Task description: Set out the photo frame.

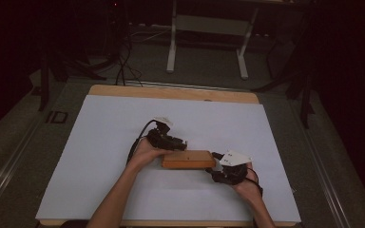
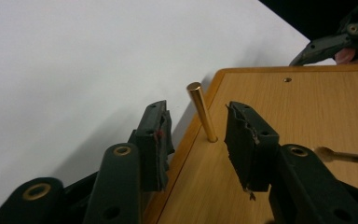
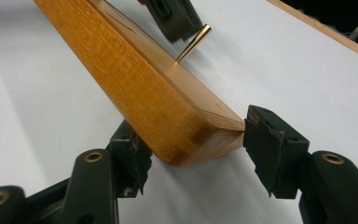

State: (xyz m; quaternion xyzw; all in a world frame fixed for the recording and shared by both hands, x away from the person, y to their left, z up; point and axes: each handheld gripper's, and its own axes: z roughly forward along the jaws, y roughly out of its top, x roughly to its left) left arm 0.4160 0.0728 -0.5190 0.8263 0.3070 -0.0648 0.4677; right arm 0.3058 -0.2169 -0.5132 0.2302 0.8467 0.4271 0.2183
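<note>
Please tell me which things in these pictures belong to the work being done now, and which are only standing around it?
In the work:
wooden block
brass pin standing in the block
left gripper, jaws open either side of the pin
right gripper, jaws open around the block's end

Only around:
white sheet
table
metal frame on the floor behind

Wooden block [image 1: 188, 159] lies on table [image 1: 100, 142], between both grippers.

Left gripper [image 2: 196, 140] and right gripper [image 3: 193, 156]: each was black, with two blocky jaws faced in worn, ragged dark pads and linkage arms pinned by brass-coloured rivets. A black cable [image 1: 139, 137] trailed from the left gripper; a pale three-cornered plate [image 1: 235, 157] topped the right. Forearms were bare, unsleeved.
</note>
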